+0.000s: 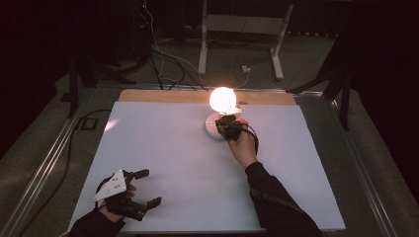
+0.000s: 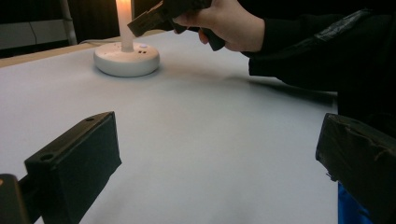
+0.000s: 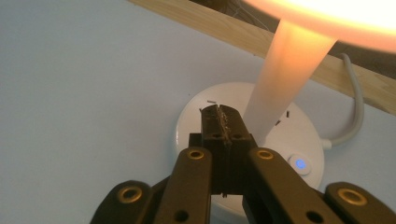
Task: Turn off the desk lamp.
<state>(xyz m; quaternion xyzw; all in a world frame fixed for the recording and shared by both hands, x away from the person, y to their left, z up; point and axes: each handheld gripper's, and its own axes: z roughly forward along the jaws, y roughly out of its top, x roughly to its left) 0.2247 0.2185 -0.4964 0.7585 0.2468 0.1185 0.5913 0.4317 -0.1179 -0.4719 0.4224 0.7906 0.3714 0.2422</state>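
A lit table lamp (image 1: 222,99) glows orange at the far middle of the white table (image 1: 163,163). Its round white base (image 3: 299,135) carries a small button lit blue (image 3: 300,164) and a white stem (image 3: 285,84). My right gripper (image 3: 219,114) is shut with nothing between its jaws, tips over the base's left part beside the stem. In the high view the right gripper (image 1: 226,123) sits just in front of the lamp. My left gripper (image 1: 148,187) rests open at the near left corner, jaws wide apart and empty. The lamp base (image 2: 126,58) and the right gripper (image 2: 149,21) also appear far off in the left gripper view.
A wooden strip (image 1: 163,96) borders the table's far edge, and the lamp's white cable (image 3: 355,116) runs over it. Beyond stand a white frame (image 1: 242,29) and loose cables (image 1: 163,59) on the floor. The person's dark sleeve (image 1: 276,197) crosses the near right.
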